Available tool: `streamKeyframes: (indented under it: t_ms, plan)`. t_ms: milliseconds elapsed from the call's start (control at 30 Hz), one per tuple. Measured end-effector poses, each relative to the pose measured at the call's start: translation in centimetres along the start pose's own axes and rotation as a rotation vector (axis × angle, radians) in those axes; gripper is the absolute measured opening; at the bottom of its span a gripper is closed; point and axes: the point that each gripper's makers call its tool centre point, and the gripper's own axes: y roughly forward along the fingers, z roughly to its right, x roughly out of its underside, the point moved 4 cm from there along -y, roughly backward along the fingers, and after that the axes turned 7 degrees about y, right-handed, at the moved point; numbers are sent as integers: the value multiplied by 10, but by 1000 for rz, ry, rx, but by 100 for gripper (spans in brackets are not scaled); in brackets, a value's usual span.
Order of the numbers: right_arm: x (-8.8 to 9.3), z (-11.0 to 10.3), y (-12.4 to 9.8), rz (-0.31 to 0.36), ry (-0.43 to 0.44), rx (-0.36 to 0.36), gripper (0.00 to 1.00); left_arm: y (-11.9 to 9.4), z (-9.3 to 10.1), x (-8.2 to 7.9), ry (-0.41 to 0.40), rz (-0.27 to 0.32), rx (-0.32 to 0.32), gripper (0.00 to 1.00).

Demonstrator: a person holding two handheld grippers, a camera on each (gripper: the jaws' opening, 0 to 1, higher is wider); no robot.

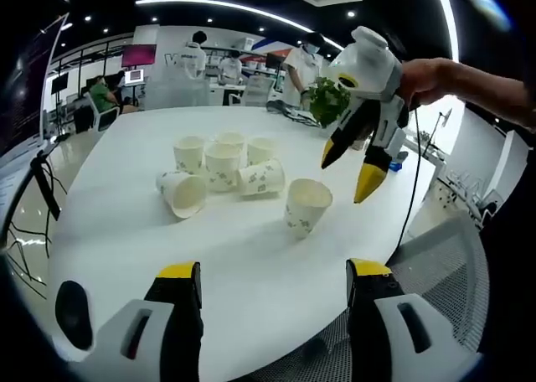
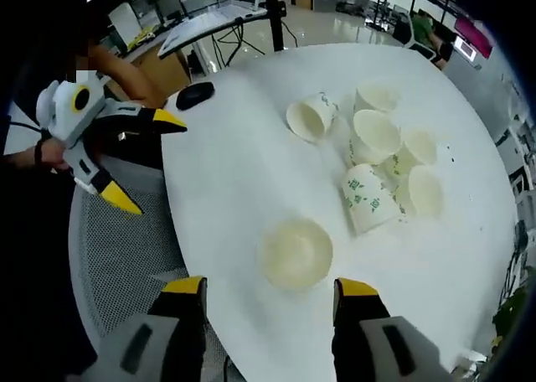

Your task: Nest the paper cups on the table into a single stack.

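While my left gripper (image 1: 274, 283) hangs open over the white round tabletop (image 1: 126, 231), the green-printed white paper cups (image 1: 222, 166) cluster mid-table, one upright cup (image 1: 307, 207) apart. From my right gripper (image 2: 269, 301), jaws spread and empty, that lone cup (image 2: 295, 254) sits just ahead; it looks light and crushable, so I'd pinch its rim gently.

A round white table (image 1: 126, 231) carries scattered paper cups (image 1: 222, 166), some tipped.

In the left gripper view the rear paper cups (image 1: 230, 139) are partly hidden behind the nearer ones. The green print on the cups is too small to read. The counter (image 2: 251, 147) runs off the right gripper view's lower edge.
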Motion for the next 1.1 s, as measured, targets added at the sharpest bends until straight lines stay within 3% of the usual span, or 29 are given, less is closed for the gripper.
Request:
streamKeyframes:
  t_ms: [233,400,500,800,1100]
  plan:
    - [-8,21,-19,102,89,38,65,0,1,0,0,-3,4,69]
    - [-8,42,-21,90,142,48,65,0,1,0,1,-5,2,69]
    - [-19,64,-26,146,188,72,65,0,1,0,-3,-5,3,69]
    - [-48,103,-30,293,378,106,64,-1,1,0,-14,-5,6,69]
    - [-64,143,-16,301,458,130,63,3,1,3,-13,-13,19,69]
